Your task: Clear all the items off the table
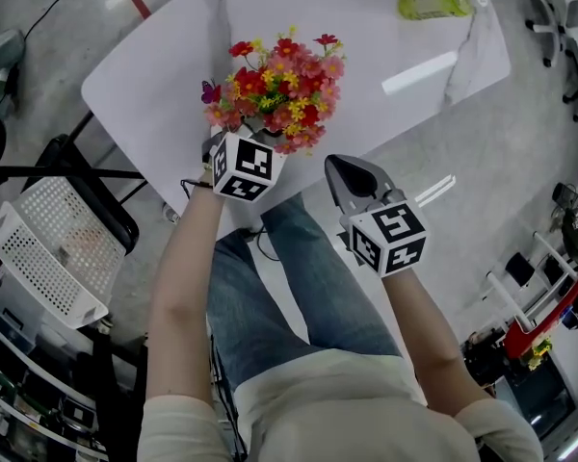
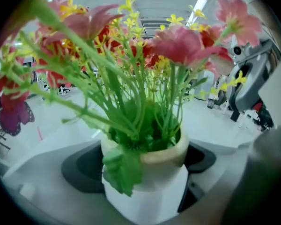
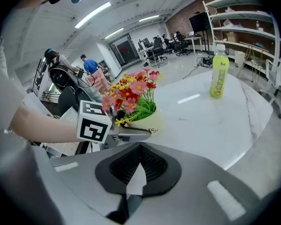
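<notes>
A pot of red, pink and yellow artificial flowers (image 1: 281, 85) hangs over the near left edge of the white table (image 1: 366, 27). My left gripper (image 1: 254, 141) is shut on its cream pot (image 2: 150, 186), with one dark jaw on each side of it; the blooms hide the fingertips in the head view. A green drink bottle (image 1: 436, 2) lies on the table's far right part, and stands out clearly in the right gripper view (image 3: 218, 77). My right gripper (image 1: 340, 166) is shut and holds nothing, hovering at the table's near edge to the right of the pot (image 3: 143, 121).
A white perforated basket (image 1: 53, 248) sits on a dark frame at the lower left, beside the table. Office chairs (image 1: 570, 27) stand at the far right. Metal shelves (image 3: 253, 36) line the right wall, and people (image 3: 90, 64) stand far behind.
</notes>
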Tool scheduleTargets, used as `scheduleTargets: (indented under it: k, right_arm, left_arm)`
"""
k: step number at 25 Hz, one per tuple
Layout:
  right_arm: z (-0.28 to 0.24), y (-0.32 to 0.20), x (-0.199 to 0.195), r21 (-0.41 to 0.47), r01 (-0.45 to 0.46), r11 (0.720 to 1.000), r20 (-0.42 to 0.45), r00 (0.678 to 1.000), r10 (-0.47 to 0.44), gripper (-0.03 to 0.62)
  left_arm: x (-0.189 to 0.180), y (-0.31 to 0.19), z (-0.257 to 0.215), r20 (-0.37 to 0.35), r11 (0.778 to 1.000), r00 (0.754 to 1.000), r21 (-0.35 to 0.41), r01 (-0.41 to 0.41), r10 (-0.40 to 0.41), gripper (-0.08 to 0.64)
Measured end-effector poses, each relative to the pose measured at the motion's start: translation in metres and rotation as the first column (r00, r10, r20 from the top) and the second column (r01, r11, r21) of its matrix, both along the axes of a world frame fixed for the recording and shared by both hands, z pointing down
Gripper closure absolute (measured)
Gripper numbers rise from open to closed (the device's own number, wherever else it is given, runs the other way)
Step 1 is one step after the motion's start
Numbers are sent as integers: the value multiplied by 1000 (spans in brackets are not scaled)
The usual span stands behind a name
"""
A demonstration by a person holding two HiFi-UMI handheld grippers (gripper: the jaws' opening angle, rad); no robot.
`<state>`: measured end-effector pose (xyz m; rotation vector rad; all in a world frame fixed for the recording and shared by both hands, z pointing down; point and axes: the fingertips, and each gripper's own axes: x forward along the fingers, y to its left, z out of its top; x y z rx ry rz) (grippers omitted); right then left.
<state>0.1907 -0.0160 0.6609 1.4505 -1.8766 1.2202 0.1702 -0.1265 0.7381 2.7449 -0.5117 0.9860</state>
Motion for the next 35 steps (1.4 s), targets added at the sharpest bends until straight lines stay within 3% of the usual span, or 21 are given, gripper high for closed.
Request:
scheduleTargets:
  k: [8,21,26,35]
  right_arm:
    - [-22,4,-22,25,46,999,-20,999,-45,594]
    - [-90,-9,-59,97,122,988,-57,991,-117,594]
    - [-124,-10,-73,124,162,979,-67,986,-155,594]
    - [-169,-14,-104,184,244,952,-88,969,-231,594]
  left_arm:
    - [-34,5,-46,-60,997,996,22,71,-70,62]
    - [-97,19,-134,-94,979,976,28,202,-199,61]
    - [-122,25,-172,-108,958,953,24,287,-283,61]
    - [-185,43,-221,-99,899,896,28,437,-433,61]
